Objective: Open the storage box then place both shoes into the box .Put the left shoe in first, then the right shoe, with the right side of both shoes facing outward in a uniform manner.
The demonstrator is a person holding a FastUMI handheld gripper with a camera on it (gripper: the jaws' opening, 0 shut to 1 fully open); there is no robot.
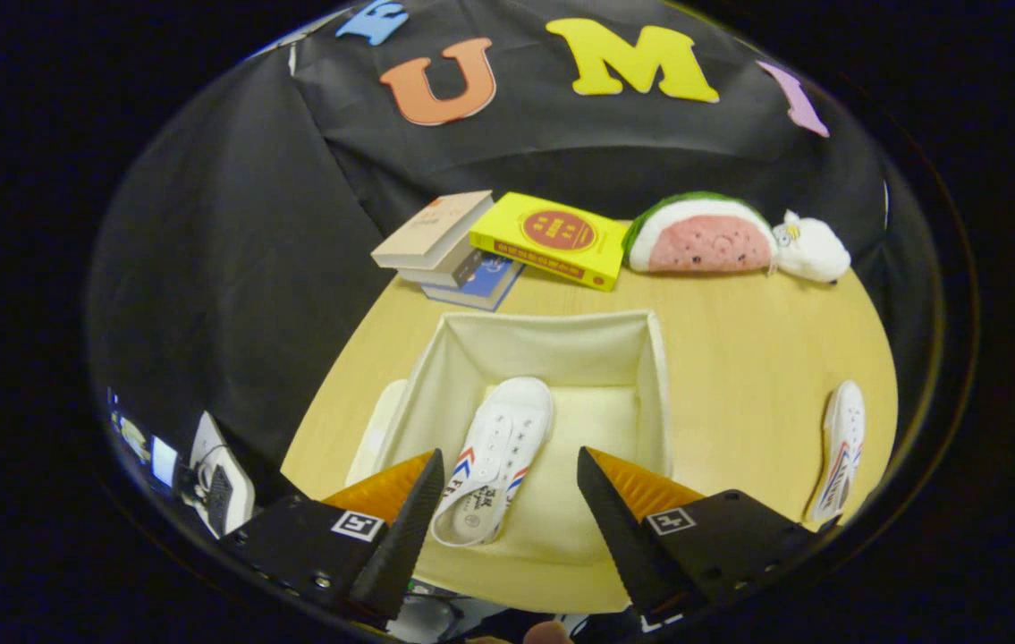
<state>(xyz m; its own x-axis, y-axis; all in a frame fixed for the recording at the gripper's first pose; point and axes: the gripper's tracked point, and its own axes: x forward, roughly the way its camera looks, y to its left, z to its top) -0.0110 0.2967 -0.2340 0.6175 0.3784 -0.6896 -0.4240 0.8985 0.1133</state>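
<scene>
**One shoe boxed, one to go**

The gripper hangs over the near edge of the box with its fingers spread wide and nothing between them, low in the centre of the frame. Just ahead of the fingers a white shoe with red and blue stripes lies inside the open cream fabric box, heel toward the camera and toe pointing to the far wall, set to the left half, which appears to leave room for its partner. What looks like the box's lid lies flat against the box's left side, out of the way. The second shoe waits on the round wooden table at the right of the frame, well apart from the box, resting on its side. Toward the top of the frame, beyond the box, sit a stack of books, a yellow book, a watermelon cushion and a small white soft toy. Judging by the layout, fetching the second shoe comes next.
</scene>
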